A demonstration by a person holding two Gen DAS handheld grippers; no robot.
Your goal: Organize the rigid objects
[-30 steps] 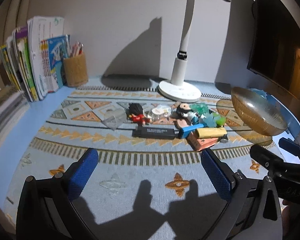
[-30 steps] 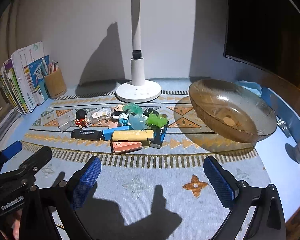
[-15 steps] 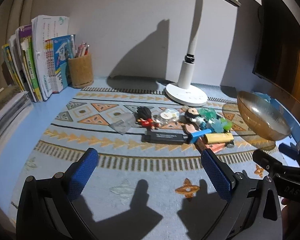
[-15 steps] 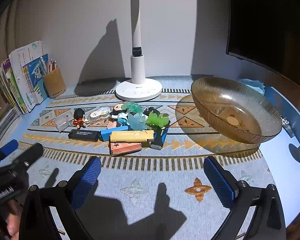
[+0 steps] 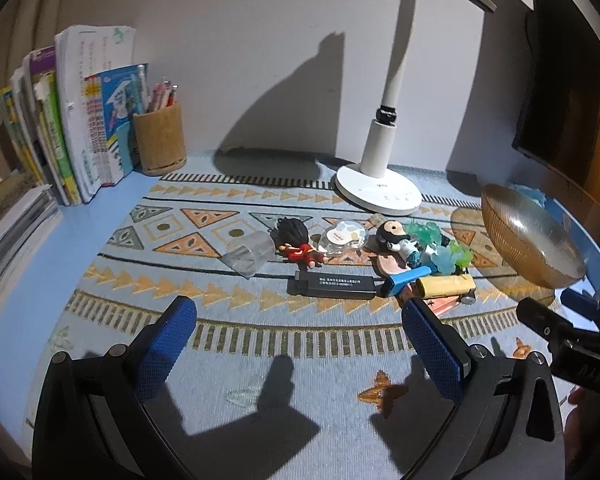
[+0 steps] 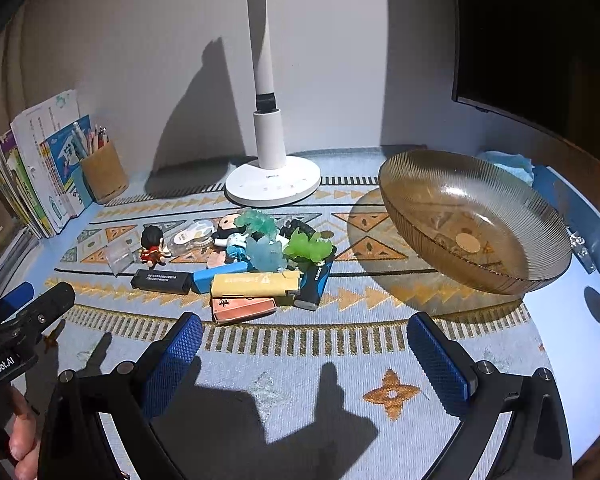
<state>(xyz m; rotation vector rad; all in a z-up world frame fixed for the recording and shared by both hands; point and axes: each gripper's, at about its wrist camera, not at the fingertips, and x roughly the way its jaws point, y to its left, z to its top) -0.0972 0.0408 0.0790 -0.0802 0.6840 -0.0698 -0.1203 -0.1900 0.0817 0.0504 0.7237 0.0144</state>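
Observation:
A cluster of small items lies mid-mat: a black USB stick (image 5: 332, 285) (image 6: 162, 281), a yellow lighter (image 5: 444, 285) (image 6: 256, 283), a pink box (image 6: 244, 309), a blue stick (image 6: 219, 276), a dark blue lighter (image 6: 315, 280), a red-clothed figurine (image 5: 298, 242) (image 6: 153, 245), green and teal crystal toys (image 6: 296, 246) and a clear plastic piece (image 5: 247, 254). An amber glass bowl (image 5: 528, 236) (image 6: 472, 220) sits to the right. My left gripper (image 5: 298, 344) and right gripper (image 6: 305, 356) both hover open, near side of the cluster, holding nothing.
A white desk lamp (image 5: 380, 190) (image 6: 272, 184) stands behind the cluster. Books (image 5: 80, 120) and a cork pencil cup (image 5: 159, 142) line the back left. A dark monitor (image 6: 540, 40) hangs at the right. A person's hand (image 6: 20, 440) holds the left gripper.
The left wrist view has swung left and pulled back, so the cluster and bowl sit further right. The right gripper has edged nearer the cluster. Both stay open.

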